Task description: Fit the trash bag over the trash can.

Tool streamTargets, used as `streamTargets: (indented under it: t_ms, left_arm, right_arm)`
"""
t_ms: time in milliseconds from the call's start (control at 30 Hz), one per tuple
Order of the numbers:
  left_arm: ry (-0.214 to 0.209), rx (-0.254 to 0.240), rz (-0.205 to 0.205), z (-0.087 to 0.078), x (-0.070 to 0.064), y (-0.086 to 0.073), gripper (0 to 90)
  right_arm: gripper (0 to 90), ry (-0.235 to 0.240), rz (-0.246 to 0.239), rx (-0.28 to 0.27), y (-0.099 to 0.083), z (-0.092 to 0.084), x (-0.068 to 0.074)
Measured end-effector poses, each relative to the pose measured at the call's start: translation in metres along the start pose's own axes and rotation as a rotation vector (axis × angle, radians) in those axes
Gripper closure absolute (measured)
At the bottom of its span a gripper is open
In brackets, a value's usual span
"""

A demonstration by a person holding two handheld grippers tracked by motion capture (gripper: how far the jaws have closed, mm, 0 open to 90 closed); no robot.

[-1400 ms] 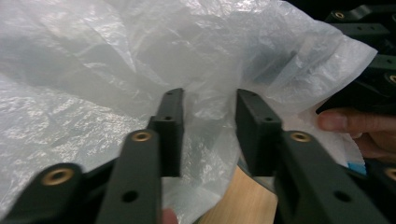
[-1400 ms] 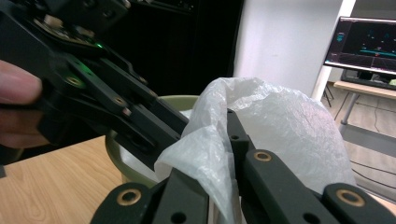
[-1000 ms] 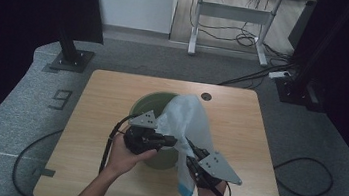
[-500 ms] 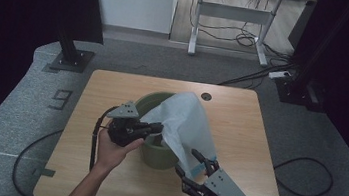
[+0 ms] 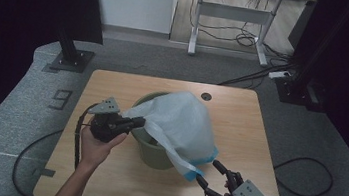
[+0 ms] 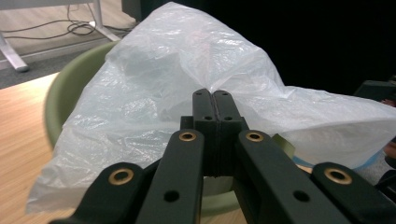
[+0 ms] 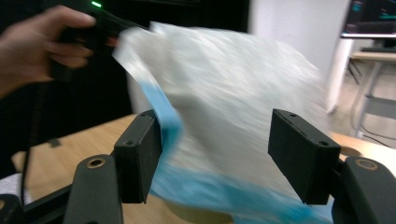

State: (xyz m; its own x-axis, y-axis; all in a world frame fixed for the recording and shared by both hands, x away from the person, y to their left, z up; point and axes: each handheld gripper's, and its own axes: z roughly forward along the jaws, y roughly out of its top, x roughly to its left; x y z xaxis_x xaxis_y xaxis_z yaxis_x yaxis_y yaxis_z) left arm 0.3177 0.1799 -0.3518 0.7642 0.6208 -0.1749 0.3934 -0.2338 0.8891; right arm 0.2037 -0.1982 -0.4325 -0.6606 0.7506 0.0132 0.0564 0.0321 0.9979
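Note:
A green bucket (image 5: 153, 153) stands mid-table, draped with a white see-through plastic bag (image 5: 184, 124) that has a blue hem. My left gripper (image 5: 140, 121) is at the bucket's left rim, shut on the bag's edge and stretching it out. In the left gripper view the closed jaws (image 6: 215, 100) sit against the bag (image 6: 154, 70), with the bucket rim (image 6: 70, 84) behind. My right gripper (image 5: 207, 171) is near the front right of the table; its jaws have just been opening. The bag's blue corner (image 7: 163, 112) hangs blurred before the open right gripper (image 7: 215, 154), untouched by the pads.
The wooden table (image 5: 240, 116) has a round cable hole (image 5: 206, 96) at the back. A cable (image 5: 76, 141) trails from the left gripper over the front left. A black stand base (image 5: 69, 59) and a desk frame (image 5: 230, 39) with cables are on the floor beyond.
The right gripper let go of the bag's lower edge, opened, and drew back toward the front right. The left gripper pulled its edge of the bag leftward past the bucket rim.

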Motion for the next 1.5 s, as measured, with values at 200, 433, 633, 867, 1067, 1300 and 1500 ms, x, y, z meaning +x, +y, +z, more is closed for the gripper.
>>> streamTargets:
  t_ms: [200, 433, 633, 867, 1067, 1300, 1500]
  left_arm:
    - [0.021, -0.008, -0.019, -0.007, 0.008, -0.003, 89.6]
    - [0.029, -0.012, -0.033, -0.008, 0.013, -0.008, 89.6]
    - [0.037, -0.012, -0.042, -0.012, 0.016, -0.011, 89.6]
    - [0.036, -0.026, -0.067, -0.016, 0.023, -0.017, 89.6]
    - [0.036, -0.026, -0.075, -0.015, 0.026, -0.018, 89.6]
    - [0.036, -0.030, -0.083, -0.016, 0.028, -0.020, 89.6]
    - [0.029, -0.032, -0.091, -0.015, 0.030, -0.023, 89.6]
  right_arm:
    - [34.2, -0.047, 0.030, 0.031, -0.007, 0.005, -0.024]
    - [33.9, -0.119, 0.043, 0.091, -0.017, 0.018, -0.042]
    - [30.5, -0.128, 0.058, 0.125, -0.022, 0.036, -0.039]
    - [20.2, -0.084, 0.072, 0.179, -0.026, 0.061, -0.030]
    - [17.8, -0.081, 0.072, 0.227, -0.038, 0.075, -0.027]
    - [57.0, -0.096, 0.055, 0.225, -0.044, 0.088, -0.028]
    - [83.1, -0.089, 0.001, 0.210, -0.039, 0.093, -0.025]
